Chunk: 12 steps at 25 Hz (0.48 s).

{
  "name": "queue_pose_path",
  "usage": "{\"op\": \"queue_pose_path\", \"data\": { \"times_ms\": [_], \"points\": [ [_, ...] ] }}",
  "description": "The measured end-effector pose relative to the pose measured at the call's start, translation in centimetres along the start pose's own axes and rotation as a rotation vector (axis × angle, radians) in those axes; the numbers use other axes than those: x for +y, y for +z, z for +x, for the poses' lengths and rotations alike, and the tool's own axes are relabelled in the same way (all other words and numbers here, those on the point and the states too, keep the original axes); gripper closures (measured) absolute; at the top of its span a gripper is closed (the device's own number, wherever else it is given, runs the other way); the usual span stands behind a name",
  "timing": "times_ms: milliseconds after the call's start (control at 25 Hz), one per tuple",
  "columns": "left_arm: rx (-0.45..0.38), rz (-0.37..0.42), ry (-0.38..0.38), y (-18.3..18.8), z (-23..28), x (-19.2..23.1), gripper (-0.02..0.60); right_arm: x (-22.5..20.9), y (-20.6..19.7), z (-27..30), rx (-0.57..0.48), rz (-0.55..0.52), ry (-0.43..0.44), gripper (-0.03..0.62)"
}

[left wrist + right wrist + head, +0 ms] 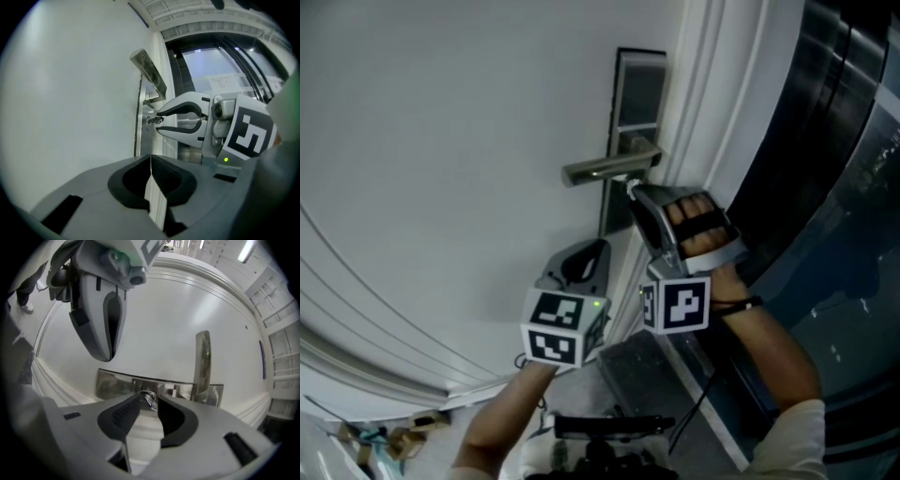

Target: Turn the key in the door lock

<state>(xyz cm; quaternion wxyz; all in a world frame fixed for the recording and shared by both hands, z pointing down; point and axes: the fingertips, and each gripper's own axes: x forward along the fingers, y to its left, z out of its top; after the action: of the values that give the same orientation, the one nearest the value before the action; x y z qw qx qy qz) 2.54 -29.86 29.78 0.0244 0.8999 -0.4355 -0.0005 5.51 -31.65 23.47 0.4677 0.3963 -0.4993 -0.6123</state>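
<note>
Key: the key [150, 399] sits in the lock plate [117, 384], at 5 o'clock from the door handle [609, 169]; its long axis runs along the jaws.
Right gripper [149, 402]: nearer; jaws wide, straddling the key, pads off it.
Left gripper [151, 159]: jaws together, empty; key at 12 o'clock, well apart.

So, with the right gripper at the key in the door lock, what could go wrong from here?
1. The right gripper has its fingers apart round the key, not pressing it. If they close off-centre, they may pinch only the ring, and the key could slip instead of turning.
2. The lever handle sits close by that gripper, so rolling the wrist might knock it.
</note>
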Motion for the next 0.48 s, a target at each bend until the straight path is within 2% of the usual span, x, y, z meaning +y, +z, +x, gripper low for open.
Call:
{"op": "queue_pose_path", "data": {
  "times_ms": [160, 280, 480],
  "points": [
    [-0.004, 0.0, 0.0, 0.1, 0.0, -0.1, 0.56, 0.1, -0.2, 0.9, 0.01, -0.03, -0.026, 0.461],
    [-0.004, -0.002, 0.003, 0.1, -0.1, 0.2, 0.56, -0.1, -0.3, 1.2, 0.015, -0.031, -0.04, 0.502],
    [0.0, -0.006, 0.003, -0.1, 0.0, 0.3, 0.56, -0.3, -0.2, 1.2, 0.009, 0.087, -0.001, 0.514]
  ]
}}
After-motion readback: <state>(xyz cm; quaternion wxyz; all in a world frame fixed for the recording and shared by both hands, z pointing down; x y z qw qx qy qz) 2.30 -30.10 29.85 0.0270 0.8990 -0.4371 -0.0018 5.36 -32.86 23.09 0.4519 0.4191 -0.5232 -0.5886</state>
